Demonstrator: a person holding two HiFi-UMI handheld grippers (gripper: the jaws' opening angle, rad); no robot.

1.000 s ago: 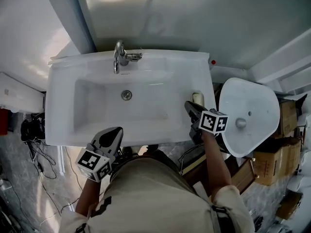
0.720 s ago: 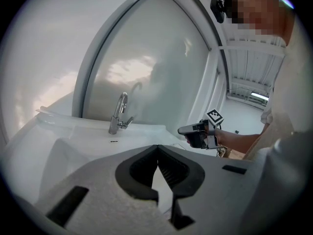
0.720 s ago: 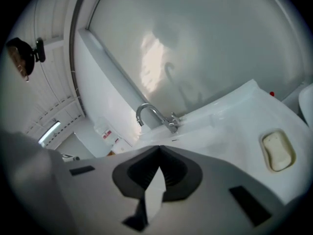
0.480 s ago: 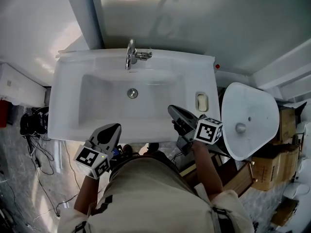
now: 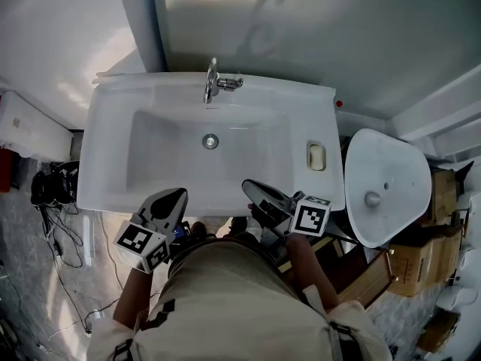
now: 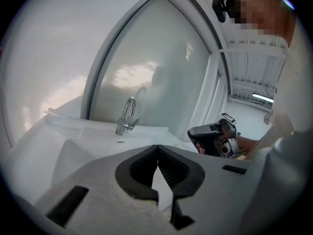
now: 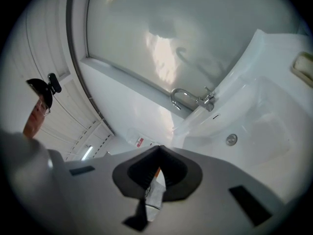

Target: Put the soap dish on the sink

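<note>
The soap dish (image 5: 316,156), a small pale rectangular tray, sits on the flat right-hand deck of the white sink (image 5: 98,164), beside the bowl and free of both tools; in the right gripper view only its edge shows at the far right of the frame (image 7: 304,62). The left gripper (image 5: 176,196) hangs over the sink's front rim at the left, its jaws closed tip to tip with nothing between them (image 6: 157,148). The right gripper (image 5: 249,187) is over the front rim nearer the middle, well apart from the dish, and its jaws are likewise pressed together and empty (image 7: 157,150). The chrome faucet (image 5: 213,83) stands at the back centre of the sink, with the round drain (image 5: 210,141) in the bowl below it. To the right of the sink lies a white rounded ceramic piece (image 5: 387,183), and cardboard boxes (image 5: 443,183) are stacked beyond it.
</note>
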